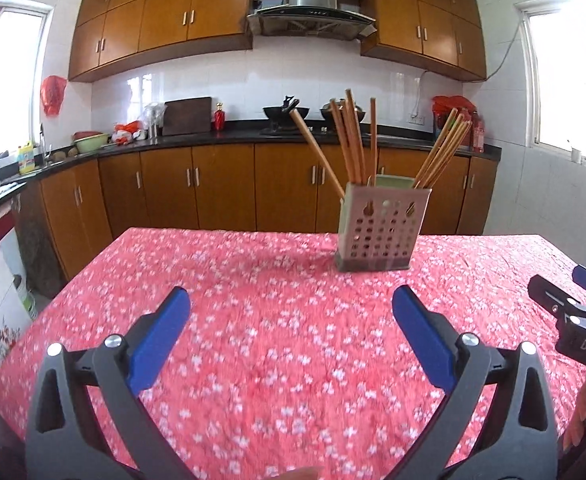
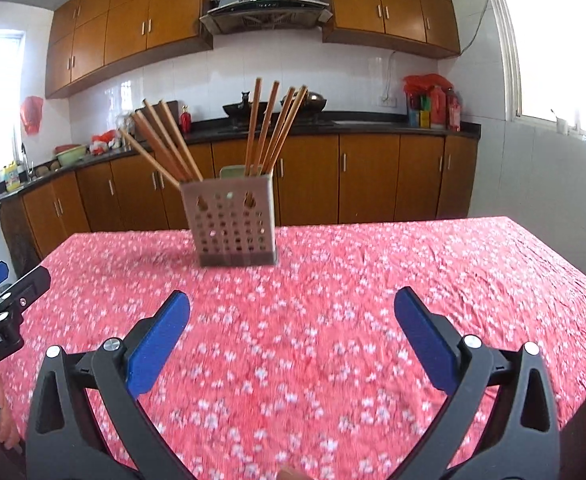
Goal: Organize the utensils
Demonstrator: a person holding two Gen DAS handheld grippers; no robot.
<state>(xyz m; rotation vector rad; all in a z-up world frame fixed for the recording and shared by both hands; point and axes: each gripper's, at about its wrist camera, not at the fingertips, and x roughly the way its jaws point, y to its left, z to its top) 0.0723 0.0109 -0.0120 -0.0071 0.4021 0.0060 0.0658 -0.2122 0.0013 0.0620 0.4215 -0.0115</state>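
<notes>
Left wrist view: chopsticks (image 1: 353, 140) all in perforated holder (image 1: 381, 228) at one o'clock; surface (image 1: 253, 320) bare, both grippers' fingers (image 1: 421, 336) wide, empty; apparently finished.

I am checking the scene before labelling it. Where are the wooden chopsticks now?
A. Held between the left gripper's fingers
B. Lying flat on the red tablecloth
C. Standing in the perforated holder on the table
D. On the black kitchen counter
C: the chopsticks stand in the perforated holder on the table.
</notes>
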